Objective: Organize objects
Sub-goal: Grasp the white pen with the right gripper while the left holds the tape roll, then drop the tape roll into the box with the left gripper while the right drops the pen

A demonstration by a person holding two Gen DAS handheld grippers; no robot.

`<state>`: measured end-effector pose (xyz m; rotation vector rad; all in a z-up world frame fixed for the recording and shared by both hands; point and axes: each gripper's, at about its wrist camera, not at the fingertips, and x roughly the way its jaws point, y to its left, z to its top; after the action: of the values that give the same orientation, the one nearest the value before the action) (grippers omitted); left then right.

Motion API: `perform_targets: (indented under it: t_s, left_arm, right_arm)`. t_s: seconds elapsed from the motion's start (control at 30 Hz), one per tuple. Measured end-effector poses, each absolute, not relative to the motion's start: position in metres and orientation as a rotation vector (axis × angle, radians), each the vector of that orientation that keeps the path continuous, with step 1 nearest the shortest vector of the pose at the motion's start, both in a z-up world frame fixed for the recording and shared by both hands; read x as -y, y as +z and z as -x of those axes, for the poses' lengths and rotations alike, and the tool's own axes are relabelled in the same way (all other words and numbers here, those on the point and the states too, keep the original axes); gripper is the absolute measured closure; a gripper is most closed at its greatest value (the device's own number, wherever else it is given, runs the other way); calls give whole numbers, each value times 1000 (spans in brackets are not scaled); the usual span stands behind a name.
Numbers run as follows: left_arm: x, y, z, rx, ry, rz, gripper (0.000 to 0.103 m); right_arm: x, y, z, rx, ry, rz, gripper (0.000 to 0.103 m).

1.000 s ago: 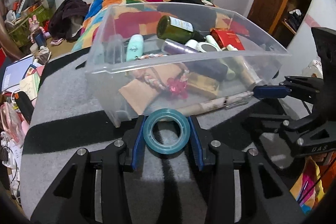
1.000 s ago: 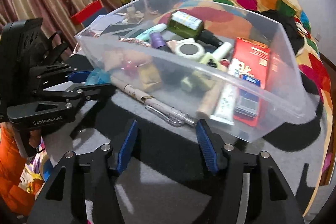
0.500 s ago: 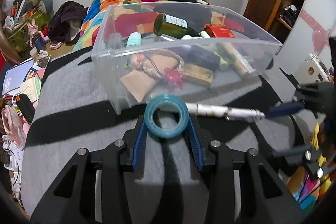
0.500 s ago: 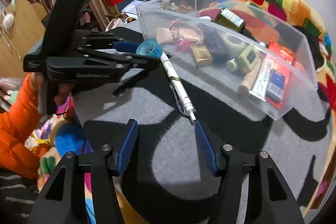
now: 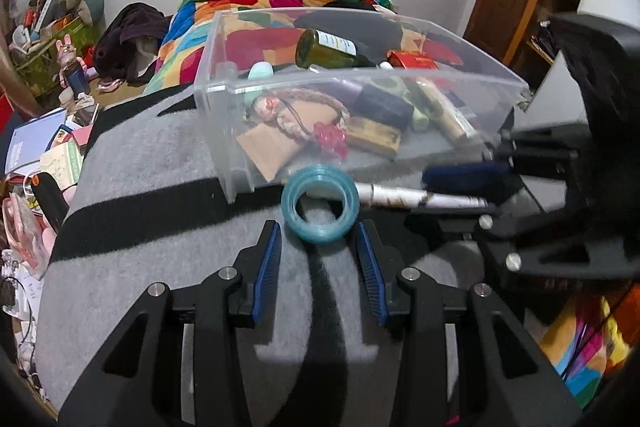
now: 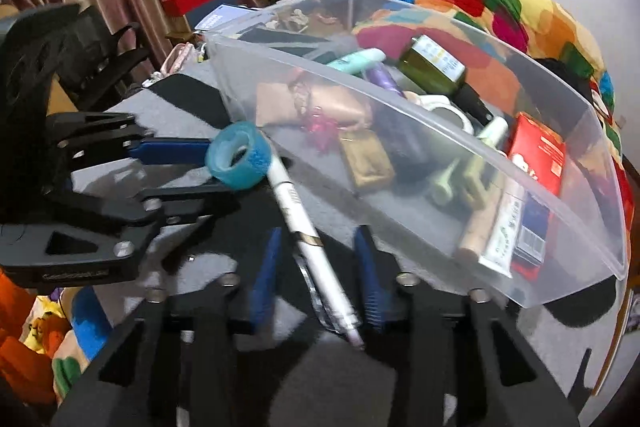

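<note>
1. Since half a second ago, my left gripper (image 5: 319, 259) has let go of the tape roll (image 5: 319, 202); its pads are now spread with a gap on each side of the roll, which sits just ahead of the tips at 12 o'clock. My right gripper (image 6: 316, 259) has come forward over the pen (image 6: 316, 247), which earlier lay ahead of its tips.

2. Right gripper now: spread, one finger on each side of the pen's barrel, not yet touching as far as I can tell. From the left wrist view it reaches in from 3 o'clock, roughly level with the blanket.

3. Left gripper pose: low, pointing at the near wall of the clear bin (image 5: 400, 87), fingers level with the grey striped blanket (image 5: 132, 227).

4. The pen lies on the blanket along the bin's near wall, its far end touching or tucked just under the tape roll.

5. Handling, as I judge it: the pen is light, stiff and smooth, so it can roll or swivel in the pads. I would grip mid-barrel near the gold band (image 6: 306, 239), square across, not at the tapered tip.

6. The tape roll is light, rigid and round; it stands tilted on edge and may roll. Pinching across its outer rim suits it.

7. The bin is at 12 o'clock, already crowded with a green bottle (image 5: 326, 49), tubes and a red box (image 6: 538, 155).
</note>
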<state>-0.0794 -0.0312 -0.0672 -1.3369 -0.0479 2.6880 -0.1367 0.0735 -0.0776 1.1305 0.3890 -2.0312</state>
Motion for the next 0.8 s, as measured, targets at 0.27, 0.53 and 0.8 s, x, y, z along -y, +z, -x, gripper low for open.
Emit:
perform_targets:
  t_s: [0.27, 0.53, 0.8]
  left_arm:
    - [20, -72, 90, 29, 2719, 1313, 64]
    - [14, -56, 70, 29, 2728, 1227, 64]
    - [9, -23, 56, 48, 2764, 1091, 64]
  right_arm:
    - [-98, -76, 114, -373, -2056, -1104, 90]
    - [-120, -56, 96, -312, -2122, -1028, 90]
    - [-133, -16, 89, -226, -2193, -880, 90]
